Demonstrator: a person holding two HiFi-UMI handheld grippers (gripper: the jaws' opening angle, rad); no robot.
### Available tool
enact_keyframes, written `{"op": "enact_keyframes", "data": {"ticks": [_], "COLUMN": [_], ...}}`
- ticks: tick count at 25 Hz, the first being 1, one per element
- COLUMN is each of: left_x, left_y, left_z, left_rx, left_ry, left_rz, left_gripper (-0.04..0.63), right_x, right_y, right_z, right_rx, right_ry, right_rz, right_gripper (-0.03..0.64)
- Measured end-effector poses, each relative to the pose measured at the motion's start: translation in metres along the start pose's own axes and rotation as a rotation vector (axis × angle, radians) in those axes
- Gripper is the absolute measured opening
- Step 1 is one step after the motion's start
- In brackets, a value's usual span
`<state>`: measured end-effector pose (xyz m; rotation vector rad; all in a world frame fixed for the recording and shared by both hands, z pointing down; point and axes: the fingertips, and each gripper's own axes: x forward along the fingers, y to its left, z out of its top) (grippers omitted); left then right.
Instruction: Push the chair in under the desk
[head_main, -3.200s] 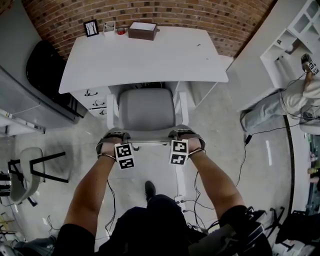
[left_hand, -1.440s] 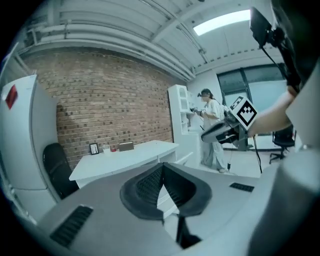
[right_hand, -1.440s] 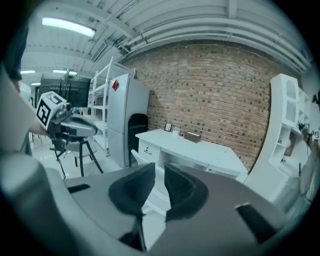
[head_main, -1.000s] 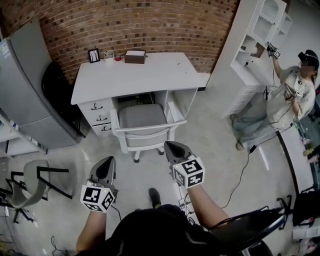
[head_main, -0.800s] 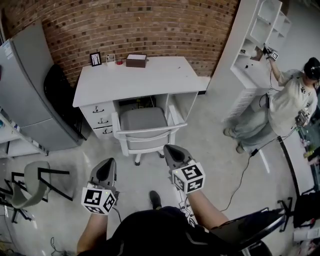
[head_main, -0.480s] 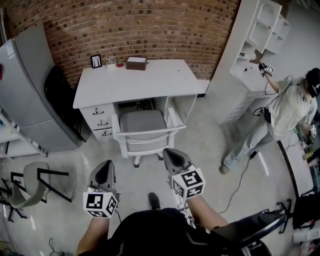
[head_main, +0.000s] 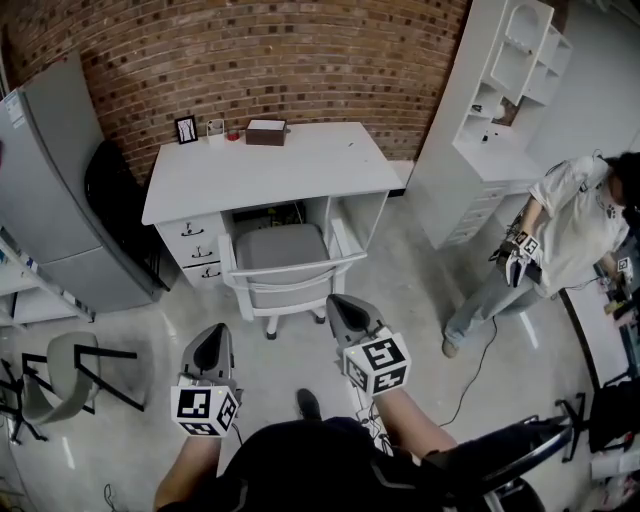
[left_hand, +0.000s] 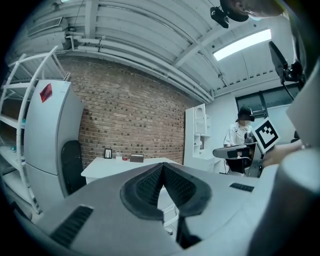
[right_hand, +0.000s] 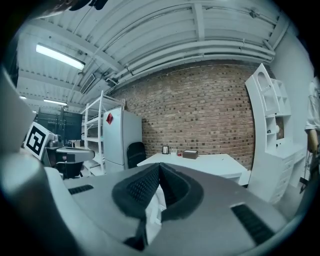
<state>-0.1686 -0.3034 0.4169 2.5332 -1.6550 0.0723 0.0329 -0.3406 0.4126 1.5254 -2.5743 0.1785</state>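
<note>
Chair (head_main: 283, 250) sits partway under desk (head_main: 300, 170). Left gripper (head_main: 211, 340) and right gripper (head_main: 342, 306) hang clear of it, jaws together, nothing held.

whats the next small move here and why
Probably step forward and set the left tongs and right tongs, both shut and empty, on the back of the chair for a short push: most of its seat shows in front of the desk, and both tongs hang short of it.
</note>
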Motion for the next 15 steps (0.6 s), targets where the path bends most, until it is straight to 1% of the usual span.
{"op": "enact_keyframes", "data": {"ticks": [5, 10, 15], "left_x": [0.001, 0.004, 0.007], "left_y": [-0.006, -0.007, -0.009], "left_z": [0.004, 0.015, 0.01], "left_rx": [0.013, 0.019, 0.011], "left_ry": [0.001, -0.018, -0.007], "left_rz": [-0.02, -0.023, -0.021], "left_gripper": [0.008, 0.008, 0.008], "right_x": [-0.001, -0.002, -0.002], "right_y": [-0.007, -0.008, -0.013], "right_z": [0.004, 0.011, 0.007], "right_rx": [0.016, 0.011, 0.019], "right_ry": [-0.016, -0.033, -0.022], "right_rz": [-0.024, -0.022, -0.022], "right_gripper": [0.008, 0.008, 0.008]}}
